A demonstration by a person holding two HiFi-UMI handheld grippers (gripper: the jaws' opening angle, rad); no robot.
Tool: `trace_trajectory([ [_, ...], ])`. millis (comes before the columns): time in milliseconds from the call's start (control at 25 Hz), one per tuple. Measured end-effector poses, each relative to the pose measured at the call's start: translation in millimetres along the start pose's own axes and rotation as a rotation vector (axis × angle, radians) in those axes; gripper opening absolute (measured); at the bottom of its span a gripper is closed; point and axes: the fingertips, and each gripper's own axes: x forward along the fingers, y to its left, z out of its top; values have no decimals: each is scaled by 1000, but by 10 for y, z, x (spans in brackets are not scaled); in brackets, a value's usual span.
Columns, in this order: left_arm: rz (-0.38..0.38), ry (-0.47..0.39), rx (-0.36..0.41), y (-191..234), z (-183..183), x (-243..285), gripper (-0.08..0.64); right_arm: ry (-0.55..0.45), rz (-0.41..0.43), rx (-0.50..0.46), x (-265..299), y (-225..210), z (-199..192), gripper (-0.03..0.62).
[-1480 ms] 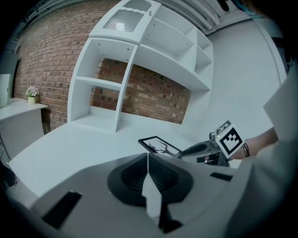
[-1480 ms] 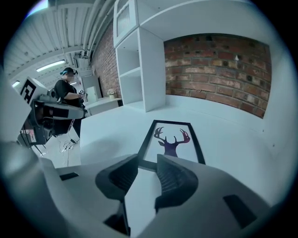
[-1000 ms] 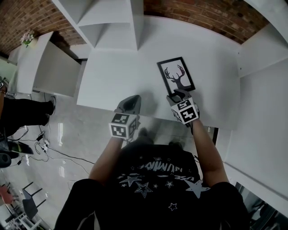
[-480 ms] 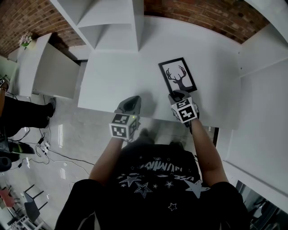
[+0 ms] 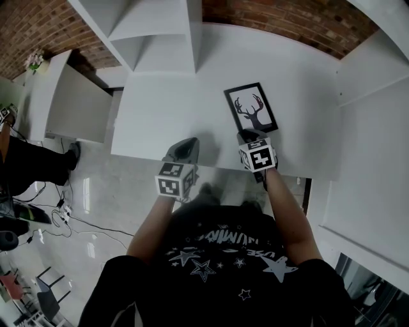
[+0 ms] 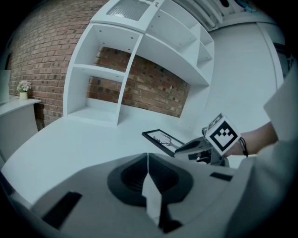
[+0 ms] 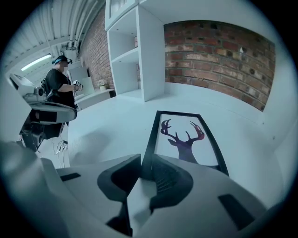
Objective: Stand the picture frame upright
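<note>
A white table (image 5: 160,115) stands under white shelves (image 5: 160,32), with a brick wall (image 5: 275,16) behind. The frame (image 5: 251,107) lies flat on the table, toward the right side, face up.

A second ago the right claw (image 5: 249,136) was wide open at the near end of the frame. Now it has slid a little to the left, and its jaws are closing. The near left corner of the frame sits between them. They look very close to the edge, but I think they are not squeezing it yet. The frame has not moved. It is still flat.

So the grab is almost done, I think. The lifting has not started.

The left claw (image 5: 185,145) is shut and holds nothing. It hangs over the near edge of the table, apart from the frame.

The frame is thin and black. Inside is a white picture with a dark deer head and big antlers. The antlers point away from the person. The frame lies a bit crooked on the table.
</note>
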Motion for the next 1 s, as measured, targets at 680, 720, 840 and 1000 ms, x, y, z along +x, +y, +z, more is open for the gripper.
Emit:
trace_trajectory([
  [680,-24,47,21,116,-141,-57,20,1,-13,182,12,436,21,83],
  [720,-24,49,21,128,-152,-60,21,-3,6,196,12,498,27,83],
  [840,-26,61,24,148,-176,-68,20,-12,60,224,2,644,32,86],
  [1000,-34,66,31,124,-182,-64,20,-75,39,214,-114,573,98,87],
])
